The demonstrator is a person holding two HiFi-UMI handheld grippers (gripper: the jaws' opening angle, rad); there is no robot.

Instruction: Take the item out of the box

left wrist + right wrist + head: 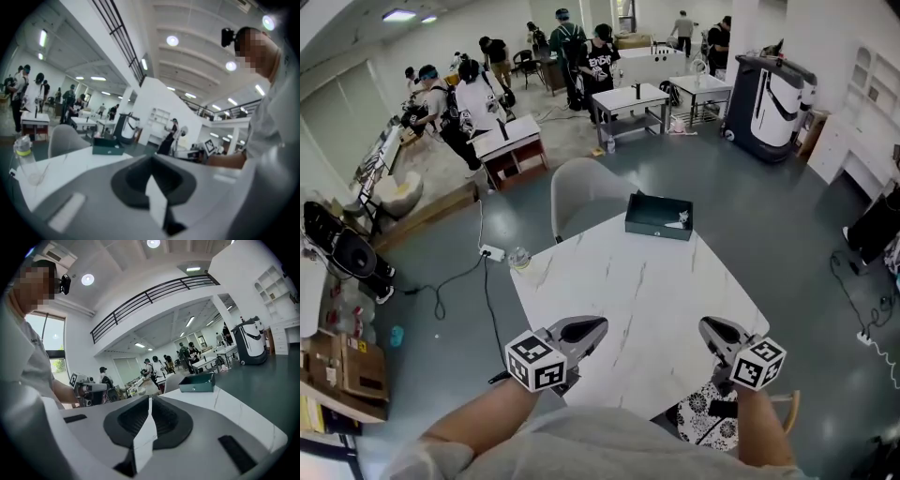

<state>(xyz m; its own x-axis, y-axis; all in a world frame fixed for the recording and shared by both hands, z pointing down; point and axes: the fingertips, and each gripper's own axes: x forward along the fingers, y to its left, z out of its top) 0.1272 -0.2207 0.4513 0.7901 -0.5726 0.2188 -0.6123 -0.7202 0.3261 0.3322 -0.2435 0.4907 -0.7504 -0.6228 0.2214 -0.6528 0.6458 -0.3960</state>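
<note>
Left gripper [598, 325] and right gripper [709, 326] both have their jaws pressed together on nothing, and we hold them over the near edge of the white marble-look table [628, 291], well apart from the work. Dark green box [659, 216] sits at the table's far edge, open-topped and shallow, near a grey chair [581, 192]. Inside, toward its right end, we see a small white item [680, 221], too small to name. We judge it light, possibly thin or crumpled, so a gentle pinch on whichever part stands highest off the box floor should do. The box looks stiff but light and may slide on the smooth top, so we would steady a wall with the other gripper. No brand, label or writing is readable on box or item; the grippers' cubes [534, 364] carry only black-and-white square markers.
</note>
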